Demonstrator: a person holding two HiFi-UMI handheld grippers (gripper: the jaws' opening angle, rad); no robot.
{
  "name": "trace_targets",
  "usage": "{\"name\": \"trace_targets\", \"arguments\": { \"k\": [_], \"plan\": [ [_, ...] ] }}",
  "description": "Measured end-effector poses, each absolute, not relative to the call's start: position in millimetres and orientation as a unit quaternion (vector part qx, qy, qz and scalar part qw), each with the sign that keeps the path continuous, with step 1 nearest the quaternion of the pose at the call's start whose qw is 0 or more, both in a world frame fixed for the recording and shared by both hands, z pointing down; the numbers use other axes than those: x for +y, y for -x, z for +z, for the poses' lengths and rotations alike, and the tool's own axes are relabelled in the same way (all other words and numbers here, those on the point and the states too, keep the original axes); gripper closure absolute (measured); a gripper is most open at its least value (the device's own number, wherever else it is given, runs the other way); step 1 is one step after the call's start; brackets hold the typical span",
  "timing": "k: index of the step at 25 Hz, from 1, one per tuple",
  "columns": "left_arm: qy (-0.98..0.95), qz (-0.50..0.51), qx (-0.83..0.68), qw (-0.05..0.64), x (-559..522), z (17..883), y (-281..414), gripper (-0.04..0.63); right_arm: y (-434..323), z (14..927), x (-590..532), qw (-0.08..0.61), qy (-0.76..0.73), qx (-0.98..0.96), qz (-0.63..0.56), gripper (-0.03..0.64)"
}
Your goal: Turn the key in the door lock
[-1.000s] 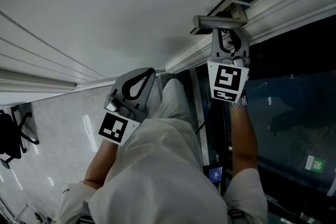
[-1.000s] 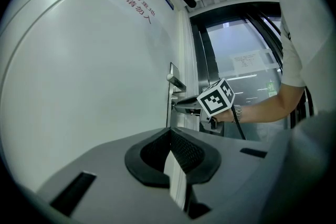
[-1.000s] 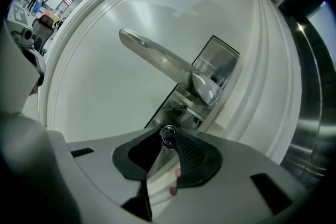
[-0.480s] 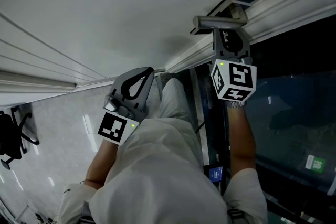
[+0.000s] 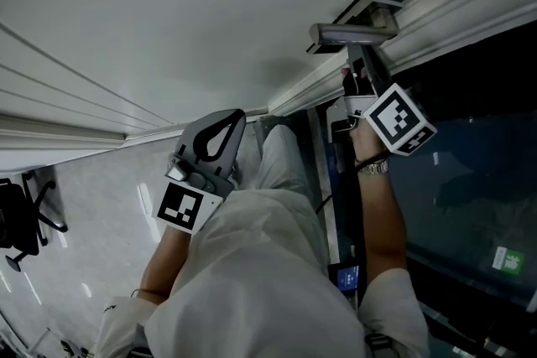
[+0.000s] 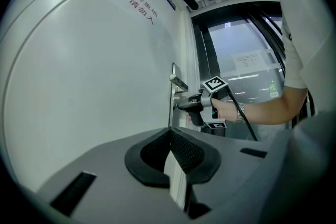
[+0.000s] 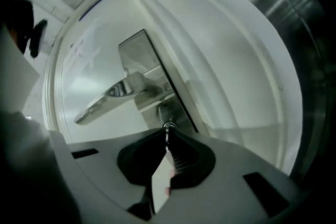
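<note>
The white door [image 5: 193,12] carries a silver lever handle [image 5: 348,33] on a steel lock plate [image 7: 140,63]. Just below the handle [image 7: 113,94] sits the lock cylinder with a thin silver key [image 7: 167,132] in it. My right gripper [image 7: 167,138] points at the cylinder and is rolled to one side. Its jaws have just been closing and now pinch the key's head. From the side, the right gripper [image 6: 179,106] touches the door edge under the handle [image 6: 178,81]. My left gripper [image 5: 237,116] hangs lower by the door, shut on nothing [image 6: 170,136].
A white door frame [image 5: 453,4] and a dark glass panel [image 5: 470,180] lie right of the lock. Red lettering [image 6: 137,0] is printed on the door. An office chair [image 5: 21,222] stands on the pale floor at the far left.
The right gripper has rolled about its own axis at the lock, and its marker cube now tilts to the right. The left gripper has stayed put.
</note>
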State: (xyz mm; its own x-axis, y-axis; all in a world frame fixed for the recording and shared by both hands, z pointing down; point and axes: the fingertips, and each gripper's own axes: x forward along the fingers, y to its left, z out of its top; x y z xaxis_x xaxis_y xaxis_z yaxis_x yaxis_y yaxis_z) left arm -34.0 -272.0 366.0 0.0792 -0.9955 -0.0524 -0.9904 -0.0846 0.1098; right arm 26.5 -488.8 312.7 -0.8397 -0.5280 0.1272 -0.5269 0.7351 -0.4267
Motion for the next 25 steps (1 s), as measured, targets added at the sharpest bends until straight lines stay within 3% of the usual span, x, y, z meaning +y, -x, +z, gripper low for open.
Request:
{"name": "trace_targets", "arguments": {
  "k": [8,11,12,14,16,20,25],
  "plan": [
    [-0.735,-0.054,-0.676,0.025,-267,368,33,0.591,-29,317,-493,0.137,0.195,0.819,-0.521,0.606],
    [-0.734,-0.054,-0.677,0.023,-266,366,32,0.591,-27,315,-491,0.155,0.171,0.805,-0.547,0.606],
    [-0.734,-0.053,-0.677,0.023,-265,367,32,0.591,-26,314,-489,0.144,0.172,0.821,-0.525,0.598],
    [-0.734,-0.051,-0.676,0.025,-264,369,31,0.59,-24,312,-483,0.102,0.182,0.867,-0.452,0.483],
    [-0.734,-0.051,-0.677,0.027,-263,370,32,0.591,-25,314,-480,0.041,0.212,0.913,-0.346,0.437],
    [-0.731,-0.053,-0.68,0.026,-262,370,32,0.591,-31,309,-472,-0.081,0.277,0.956,-0.05,0.422],
    [-0.731,-0.055,-0.679,0.024,-263,370,28,0.591,-29,296,-463,-0.139,0.303,0.924,0.185,0.422]
  ]
}}
